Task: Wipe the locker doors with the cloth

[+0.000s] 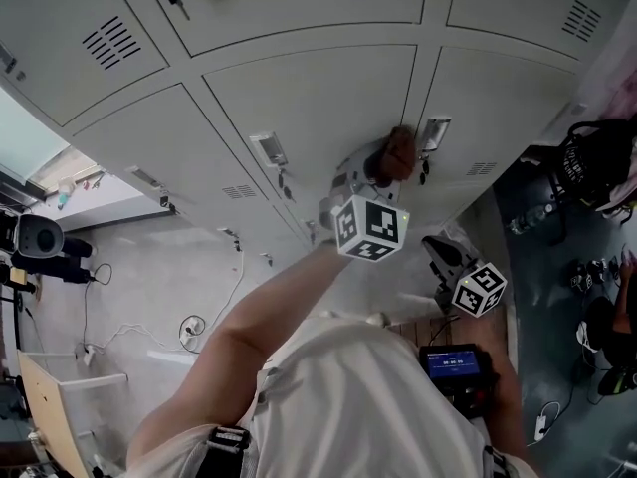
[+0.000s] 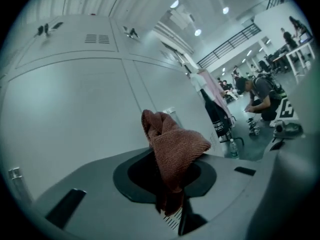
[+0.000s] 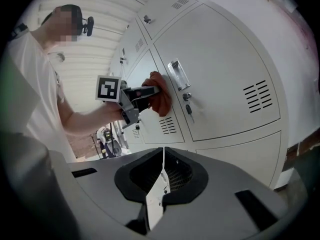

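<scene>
Rust-brown ribbed cloth (image 2: pixel 172 144), pale grey locker doors (image 1: pixel 309 108), white shirt (image 1: pixel 338 406)

We count one cloth (image 1: pixel 400 153), two grippers (the left gripper (image 1: pixel 380 172) and the right gripper (image 1: pixel 444 252)), two marker cubes (image 1: pixel 370 227), and at least six locker doors (image 1: pixel 309 108) in the head view.

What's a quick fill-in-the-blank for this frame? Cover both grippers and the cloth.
The left gripper holds the cloth against a locker ____.
The right gripper has its jaws ____, nothing between them.
Beside the cloth, a ____ hangs from the lock under the handle.
Missing: door; shut; key.
</scene>
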`<state>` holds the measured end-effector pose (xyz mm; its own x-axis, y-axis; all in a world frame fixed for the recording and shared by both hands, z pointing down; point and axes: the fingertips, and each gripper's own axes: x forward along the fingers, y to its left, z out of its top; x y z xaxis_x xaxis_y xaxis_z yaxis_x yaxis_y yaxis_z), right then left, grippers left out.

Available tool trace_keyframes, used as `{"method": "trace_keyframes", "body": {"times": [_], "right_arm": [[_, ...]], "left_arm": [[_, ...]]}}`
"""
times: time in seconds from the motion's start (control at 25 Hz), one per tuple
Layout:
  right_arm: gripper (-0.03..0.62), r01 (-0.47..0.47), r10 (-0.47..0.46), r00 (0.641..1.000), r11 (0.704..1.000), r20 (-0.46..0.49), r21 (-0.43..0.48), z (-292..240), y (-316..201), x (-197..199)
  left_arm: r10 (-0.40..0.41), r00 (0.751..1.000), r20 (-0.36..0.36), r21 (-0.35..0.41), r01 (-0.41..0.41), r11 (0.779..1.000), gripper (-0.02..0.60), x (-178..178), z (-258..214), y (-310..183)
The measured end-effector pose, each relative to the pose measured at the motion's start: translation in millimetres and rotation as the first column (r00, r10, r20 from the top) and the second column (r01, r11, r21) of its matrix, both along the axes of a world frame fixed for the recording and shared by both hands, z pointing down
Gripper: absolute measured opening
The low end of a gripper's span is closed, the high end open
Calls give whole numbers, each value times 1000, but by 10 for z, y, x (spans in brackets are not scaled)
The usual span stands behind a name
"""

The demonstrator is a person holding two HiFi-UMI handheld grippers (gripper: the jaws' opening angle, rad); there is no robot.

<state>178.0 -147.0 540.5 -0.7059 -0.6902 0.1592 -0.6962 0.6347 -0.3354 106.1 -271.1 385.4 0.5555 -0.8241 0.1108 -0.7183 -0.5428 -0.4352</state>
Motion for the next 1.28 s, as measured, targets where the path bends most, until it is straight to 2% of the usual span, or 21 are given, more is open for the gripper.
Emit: {"method": "trace_keyframes", "body": {"times": [0.08, 0.2, 0.32, 0.4, 0.48, 0.6, 0.84, 1.0, 1.08, 1.16, 1.28], "right_arm": [[20, -6, 6, 1000, 1000, 1, -2, 5, 18, 27], [20, -9, 9, 1000, 1000, 4, -3, 0, 12, 45], [20, 2, -2, 1000, 1000, 8, -4, 0, -27, 5], [20, 20, -20, 1000, 1000, 8, -5, 6, -56, -64], [20, 40, -40, 999, 999, 7, -6, 14, -83, -146], [20, 70, -70, 998, 998, 6, -7, 16, -128, -265], [20, 116, -116, 993, 993, 1, -6, 11, -200, -468], [20, 123, -123, 992, 992, -3, -13, 27, -225, -502], [20, 123, -123, 992, 992, -6, -16, 37, -229, -502], [20, 120, -120, 993, 993, -9, -17, 41, -222, -494], [20, 109, -110, 994, 994, -9, -15, 26, -209, -461]], "left_arm": [[34, 999, 6, -7, -34, 999, 80, 162, -46, 3], [-13, 996, -83, 1, 14, 1000, 80, 71, -229, -1], [-104, 976, -193, -4, 105, 994, 80, -310, -372, -26], [-147, 963, -227, -3, 150, 989, 80, -600, -436, -26], [-186, 954, -234, -3, 191, 982, 80, -901, -469, -10], [-251, 946, -207, -17, 253, 967, 80, -1341, -470, 18], [-385, 897, -217, -65, 380, 923, 80, -2199, -502, 113], [-496, 832, -247, -26, 506, 862, 80, -2749, -630, 245], [-526, 815, -243, -28, 536, 844, 80, -2886, -621, 193], [-528, 818, -229, -32, 536, 844, 80, -2852, -598, 123], [-480, 847, -229, -17, 490, 872, 80, -2567, -618, 100]]}}
